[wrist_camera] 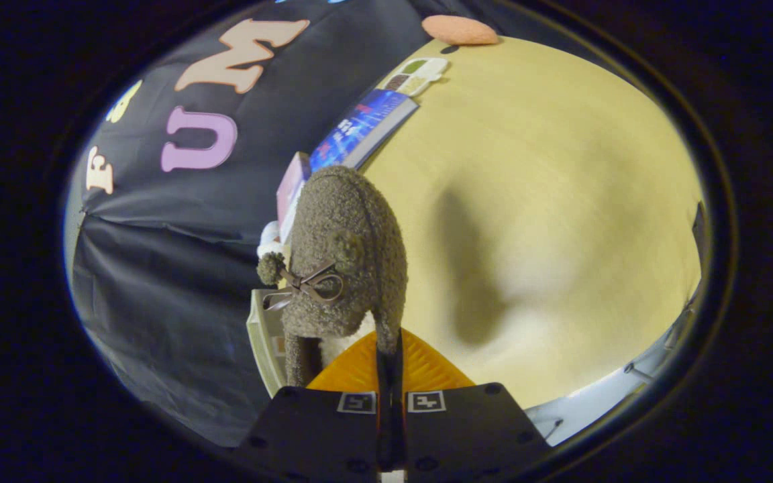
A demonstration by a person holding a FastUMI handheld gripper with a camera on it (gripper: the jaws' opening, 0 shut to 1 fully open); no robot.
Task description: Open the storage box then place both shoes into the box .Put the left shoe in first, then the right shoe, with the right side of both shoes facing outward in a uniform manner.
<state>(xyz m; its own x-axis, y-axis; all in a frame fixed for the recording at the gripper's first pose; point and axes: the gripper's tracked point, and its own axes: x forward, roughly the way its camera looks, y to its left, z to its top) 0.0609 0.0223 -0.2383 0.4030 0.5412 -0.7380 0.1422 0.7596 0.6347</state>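
Note:
A fuzzy brown shoe [346,248] with a small bow and pompom on its front hangs in the air just ahead of the fingers, toe pointing away over the table [547,201]. My gripper [390,365] is shut on the thin rim of the shoe's opening, which runs down between the two fingers. A pale box-like edge [262,342] shows below and behind the shoe, next to the booth wall; I cannot tell whether it is the storage box. The shoe's shadow falls on the tabletop beside it.
Along the wall beyond the shoe lie a pink book [290,188], a blue book [363,127], a small paint-palette card [417,72] and an orange pad [460,30]. A white frame part [628,389] runs along the table's near edge.

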